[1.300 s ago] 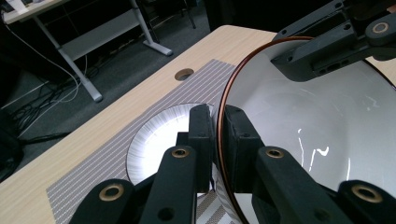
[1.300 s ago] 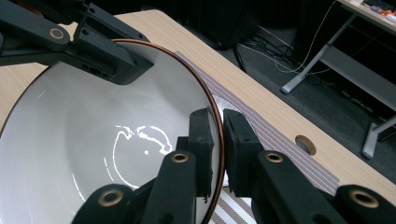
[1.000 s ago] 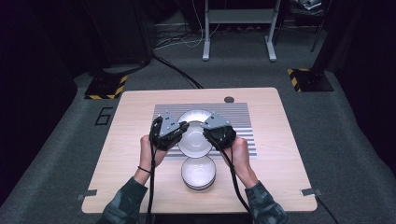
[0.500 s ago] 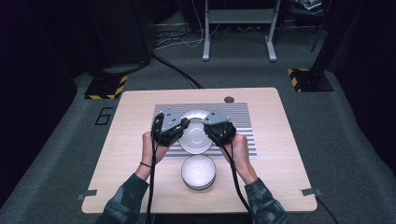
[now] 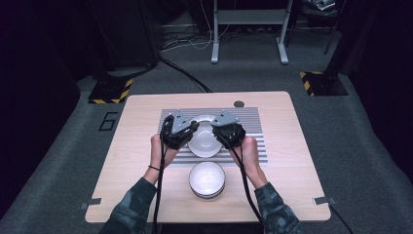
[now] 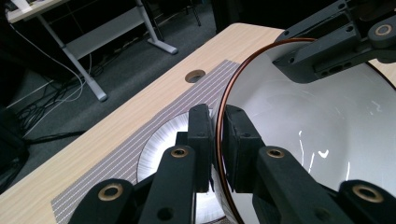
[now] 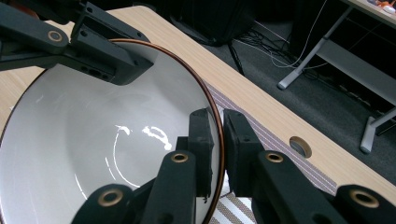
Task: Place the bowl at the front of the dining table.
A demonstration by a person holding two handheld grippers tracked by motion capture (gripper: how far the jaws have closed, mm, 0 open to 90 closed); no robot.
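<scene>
A white bowl (image 5: 204, 144) with a thin brown rim hangs over the striped mat (image 5: 248, 126), held from both sides. My left gripper (image 5: 191, 134) is shut on its left rim. In the left gripper view the jaws (image 6: 217, 144) pinch the rim of the bowl (image 6: 303, 140), and the right gripper (image 6: 299, 60) grips the far edge. My right gripper (image 5: 218, 134) is shut on the right rim. In the right gripper view its jaws (image 7: 220, 149) clamp the bowl (image 7: 93, 140), with the left gripper (image 7: 116, 56) across it.
A second white dish (image 5: 204, 118) lies on the mat under the held bowl, partly hidden. A stack of white bowls (image 5: 207, 179) sits near the table's front edge. A cable hole (image 5: 238, 104) is at the back of the wooden table. Dark floor and a metal stand lie beyond.
The held bowl and both grippers have shifted slightly away from the front stack of bowls, toward the mat. Both grips are unchanged.
</scene>
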